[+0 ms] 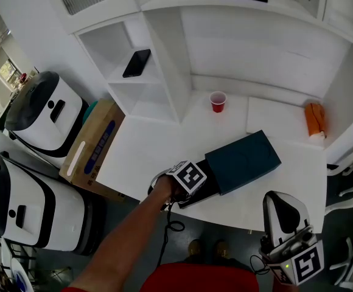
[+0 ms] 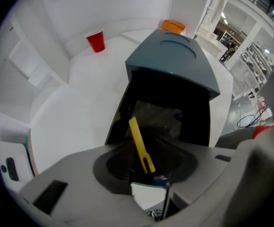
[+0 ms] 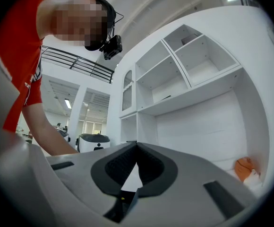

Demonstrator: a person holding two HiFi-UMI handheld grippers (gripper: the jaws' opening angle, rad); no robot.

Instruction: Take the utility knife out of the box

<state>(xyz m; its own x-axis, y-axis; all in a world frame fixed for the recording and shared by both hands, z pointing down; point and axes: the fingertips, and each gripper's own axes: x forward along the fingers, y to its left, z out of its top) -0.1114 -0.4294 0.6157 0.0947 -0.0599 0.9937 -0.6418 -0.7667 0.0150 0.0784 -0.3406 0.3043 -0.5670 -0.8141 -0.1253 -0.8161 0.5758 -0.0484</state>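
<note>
A dark teal box (image 1: 248, 157) lies on the white table (image 1: 140, 157), its black inner tray (image 1: 196, 192) slid out toward me. My left gripper (image 1: 204, 184) is at that open end. In the left gripper view, the jaws (image 2: 145, 161) are shut on a slim yellow utility knife (image 2: 138, 138), whose far end points into the box's dark opening (image 2: 170, 117) under the teal cover (image 2: 175, 60). My right gripper (image 1: 279, 199) hangs off the table's front right edge, away from the box. Its jaws (image 3: 136, 148) are shut with nothing between them, facing the shelves.
A red cup (image 1: 218, 101) stands behind the box, and an orange object (image 1: 314, 119) lies at the back right. A phone (image 1: 137, 62) rests on a shelf. A cardboard box (image 1: 91, 148) and white machines (image 1: 42, 111) stand left of the table.
</note>
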